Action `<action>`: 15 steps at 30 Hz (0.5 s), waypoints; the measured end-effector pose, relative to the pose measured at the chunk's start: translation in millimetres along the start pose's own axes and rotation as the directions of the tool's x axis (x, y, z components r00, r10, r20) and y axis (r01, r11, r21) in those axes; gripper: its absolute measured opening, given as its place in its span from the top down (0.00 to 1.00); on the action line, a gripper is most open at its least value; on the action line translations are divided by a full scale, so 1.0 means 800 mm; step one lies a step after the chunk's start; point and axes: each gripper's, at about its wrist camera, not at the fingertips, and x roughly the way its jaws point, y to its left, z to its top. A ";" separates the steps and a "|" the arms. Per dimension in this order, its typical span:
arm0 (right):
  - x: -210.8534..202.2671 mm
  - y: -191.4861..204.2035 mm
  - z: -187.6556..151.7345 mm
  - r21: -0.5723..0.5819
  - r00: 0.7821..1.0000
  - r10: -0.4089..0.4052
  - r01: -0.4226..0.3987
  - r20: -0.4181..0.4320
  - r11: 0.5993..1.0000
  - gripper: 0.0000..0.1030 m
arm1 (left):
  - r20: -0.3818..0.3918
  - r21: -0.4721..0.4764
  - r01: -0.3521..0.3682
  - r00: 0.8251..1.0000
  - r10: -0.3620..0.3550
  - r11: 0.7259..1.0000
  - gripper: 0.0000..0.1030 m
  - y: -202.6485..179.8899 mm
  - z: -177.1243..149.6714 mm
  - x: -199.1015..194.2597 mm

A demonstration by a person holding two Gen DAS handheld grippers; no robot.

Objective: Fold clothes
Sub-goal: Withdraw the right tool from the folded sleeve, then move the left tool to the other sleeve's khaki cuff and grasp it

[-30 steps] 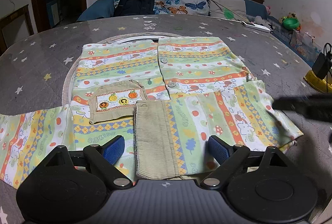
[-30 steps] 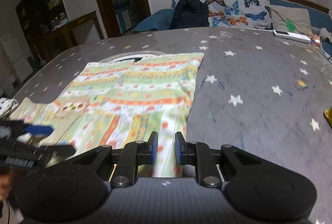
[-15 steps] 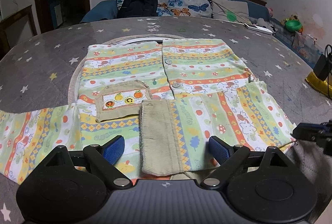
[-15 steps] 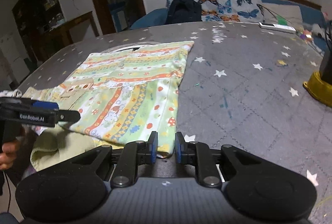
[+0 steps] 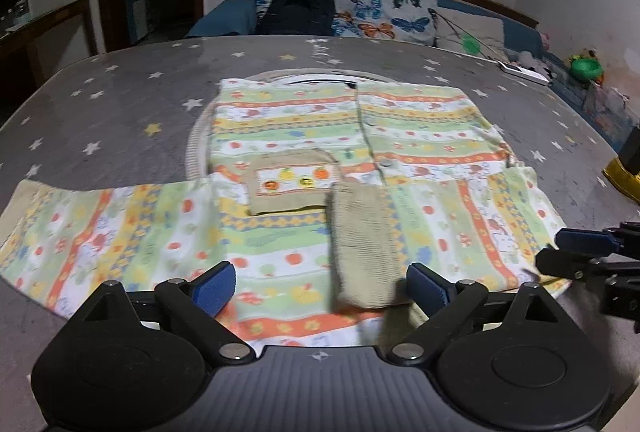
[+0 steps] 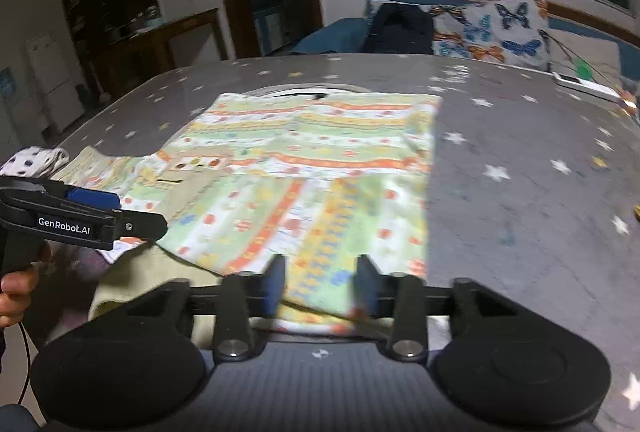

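A child's striped, fruit-print cardigan (image 5: 360,136) lies flat on the grey star-print table (image 5: 120,104). Its right sleeve is folded across the body, with the beige ribbed cuff (image 5: 364,244) near the middle; the left sleeve (image 5: 100,224) lies stretched out to the left. My left gripper (image 5: 320,286) is open and empty, hovering over the near hem. My right gripper (image 6: 320,286) is open, its jaws either side of the garment's near right hem edge (image 6: 316,308). It also shows at the right edge of the left wrist view (image 5: 576,252). The cardigan fills the right wrist view (image 6: 312,160).
A sofa with a butterfly cushion (image 5: 392,8) and a dark backpack (image 5: 296,8) stands behind the table. A white remote (image 5: 524,70) lies at the far right. A yellow object (image 5: 624,176) sits at the right edge. A spotted cloth (image 6: 32,160) lies at the far left.
My right gripper has opened and moved in so its jaws sit around the near right hem. My left gripper has drawn back slightly and stays open.
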 end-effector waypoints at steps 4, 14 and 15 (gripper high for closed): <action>0.020 0.022 0.009 -0.037 0.999 0.029 -0.029 -0.015 0.999 0.51 | 0.011 -0.041 -0.035 0.999 0.035 0.999 0.06 0.026 -0.003 -0.012; 0.054 0.073 0.021 -0.100 0.996 0.088 -0.090 -0.030 0.991 0.49 | 0.015 -0.168 -0.154 0.987 0.159 0.974 0.04 0.107 -0.014 -0.033; 0.055 0.077 0.020 -0.108 0.995 0.089 -0.092 -0.033 0.990 0.47 | 0.013 -0.180 -0.165 0.985 0.170 0.970 0.04 0.115 -0.015 -0.033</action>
